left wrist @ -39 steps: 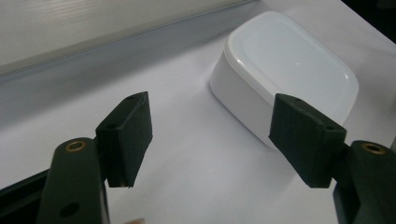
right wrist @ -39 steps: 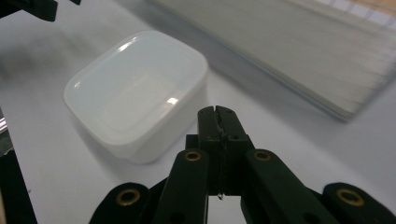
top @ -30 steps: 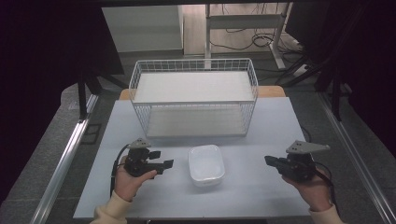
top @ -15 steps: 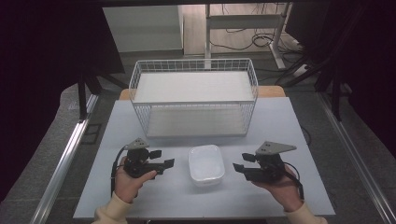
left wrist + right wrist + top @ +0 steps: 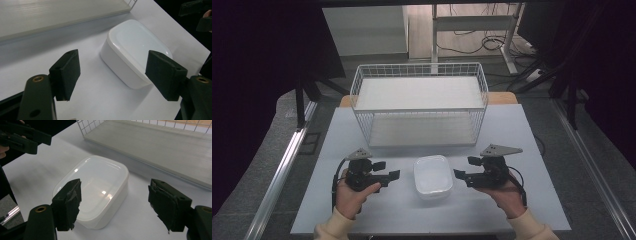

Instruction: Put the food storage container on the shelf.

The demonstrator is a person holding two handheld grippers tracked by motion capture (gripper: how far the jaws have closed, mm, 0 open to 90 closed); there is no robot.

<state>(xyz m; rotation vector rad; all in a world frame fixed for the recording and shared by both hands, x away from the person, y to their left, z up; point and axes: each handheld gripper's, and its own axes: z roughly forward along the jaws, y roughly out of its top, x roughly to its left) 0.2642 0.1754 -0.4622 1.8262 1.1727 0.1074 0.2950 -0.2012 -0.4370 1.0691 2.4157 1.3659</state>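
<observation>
Black jaws on the left gripper [image 5: 388,170] stand wide apart, holding nothing; its own view shows both pads clear of the table with the white lidded container [image 5: 136,51] ahead between them. Right gripper [image 5: 464,169]: jaws likewise spread wide, empty, pads worn and ragged at the edges in its own view, pointing in at the container [image 5: 96,188] from the other side. The two grippers face each other across the container [image 5: 432,175], each near it but apart from it. A hand [image 5: 352,196] in a cream sleeve grips the left tool; the other hand [image 5: 508,192] grips the right.

Container sits on the pale white table [image 5: 522,130], near the front edge, centred. Behind it, well apart, stands a white wire basket [image 5: 419,107] with a pale board across its floor.

Room: dim, dark drapes at both sides, grey floor, metal rail [image 5: 282,170] along the left, cables [image 5: 472,40] and a desk frame at the back.
</observation>
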